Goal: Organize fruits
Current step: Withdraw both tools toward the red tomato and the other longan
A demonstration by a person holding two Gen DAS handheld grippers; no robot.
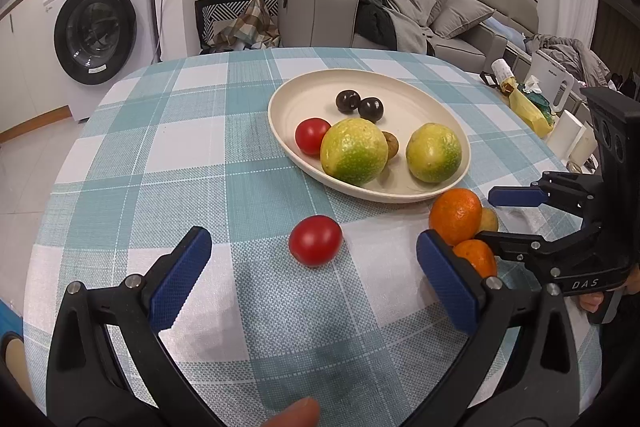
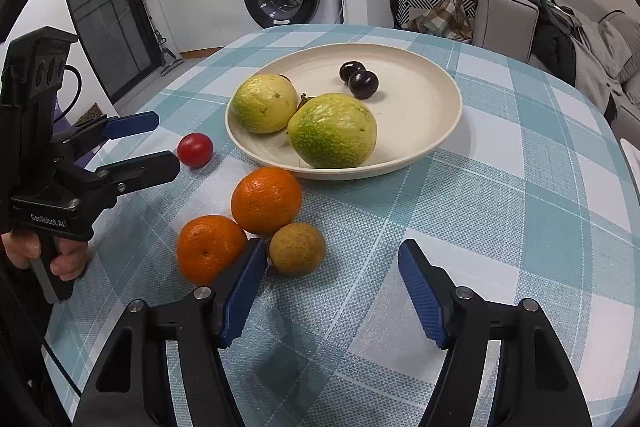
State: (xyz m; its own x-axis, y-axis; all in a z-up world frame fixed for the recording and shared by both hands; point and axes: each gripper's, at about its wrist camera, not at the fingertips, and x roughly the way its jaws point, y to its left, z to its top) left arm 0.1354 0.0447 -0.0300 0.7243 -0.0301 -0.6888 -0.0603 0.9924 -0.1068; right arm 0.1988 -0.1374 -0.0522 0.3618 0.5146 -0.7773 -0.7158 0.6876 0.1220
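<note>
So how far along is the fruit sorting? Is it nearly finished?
Partly done. The plate already holds two green-yellow fruits, two dark ones, a red tomato and a small brown fruit. Nothing is in hand: the left claw is open around a loose tomato, and the right claw is open too. Two oranges and a brown fruit are still on the cloth.

Left gripper (image 1: 314, 277) and right gripper (image 2: 332, 291), jaws wide (both empty)
</note>
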